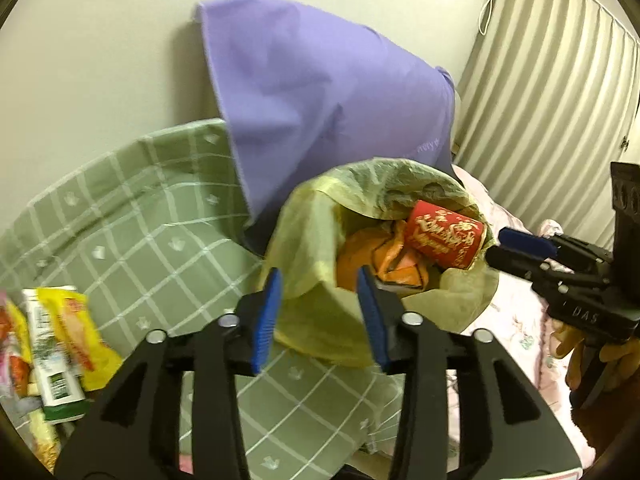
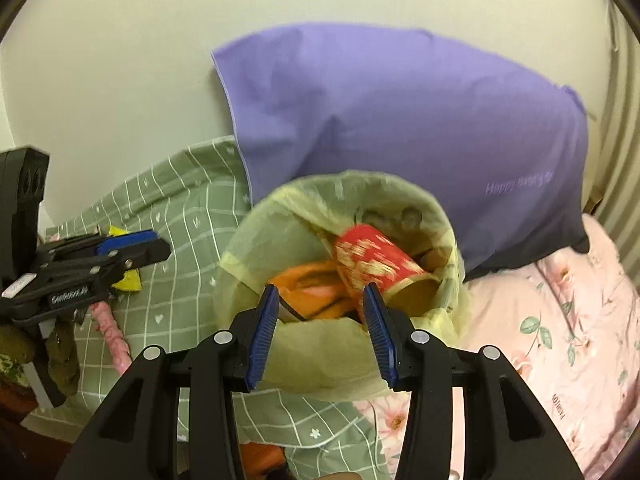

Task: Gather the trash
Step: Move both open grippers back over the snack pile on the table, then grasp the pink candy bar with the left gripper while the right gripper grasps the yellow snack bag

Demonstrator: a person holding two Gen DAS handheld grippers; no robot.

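A thin yellow-green trash bag (image 1: 316, 236) stands open on the bed. Inside it lie a red paper cup (image 1: 444, 238) with gold print and crumpled orange wrappers (image 1: 360, 254). My left gripper (image 1: 319, 276) is open, its blue pads either side of the bag's near wall without pressing it. My right gripper (image 2: 321, 290) is open the same way at the bag's (image 2: 248, 248) near rim, just in front of the cup (image 2: 368, 264) and wrappers (image 2: 308, 276). Each gripper shows in the other view: the right (image 1: 498, 246) beside the bag's right edge, the left (image 2: 160, 242) to its left.
A purple pillow (image 2: 400, 120) leans on the wall behind the bag. A green checked blanket (image 1: 140, 220) covers the left, a pink floral sheet (image 2: 560, 320) the right. A yellow packet (image 1: 76, 328) and white-green carton (image 1: 48, 360) lie far left. Curtain (image 1: 560, 100) at right.
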